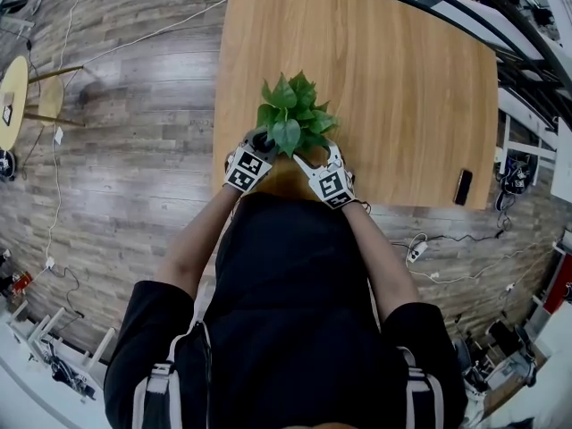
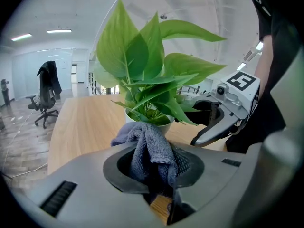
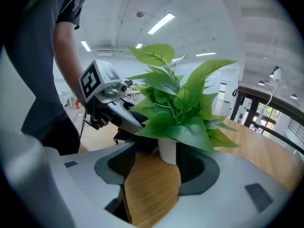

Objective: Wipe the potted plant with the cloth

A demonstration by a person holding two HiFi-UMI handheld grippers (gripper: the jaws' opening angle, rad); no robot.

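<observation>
My left jaws (image 2: 154,177) are closed tight on the cloth (image 2: 149,148). The grey cloth stands up from between them in a bunch. Its top is just beside the white pot (image 2: 160,124), at 6 o'clock of it in the left gripper view. I cannot tell if it touches the pot. My right jaws (image 3: 153,179) are wide open and hold nothing. The pot stands at the far end of their gap, and between the jaws I see only the wood of the bench (image 1: 402,88). I cannot tell if a pad touches the pot.

In the head view the potted plant (image 1: 293,114) stands near the 6 o'clock edge of the bench. My left gripper is at 8 o'clock of it and my right gripper at 5 o'clock, both very close. A small dark device (image 1: 463,186) lies well apart at 4 o'clock.

I judge the wiping is only at its beginning: the cloth is gripped and brought to the plant, but it lies on no leaf now. The leaves above are left to wipe, and the right jaws should steady the pot.
</observation>
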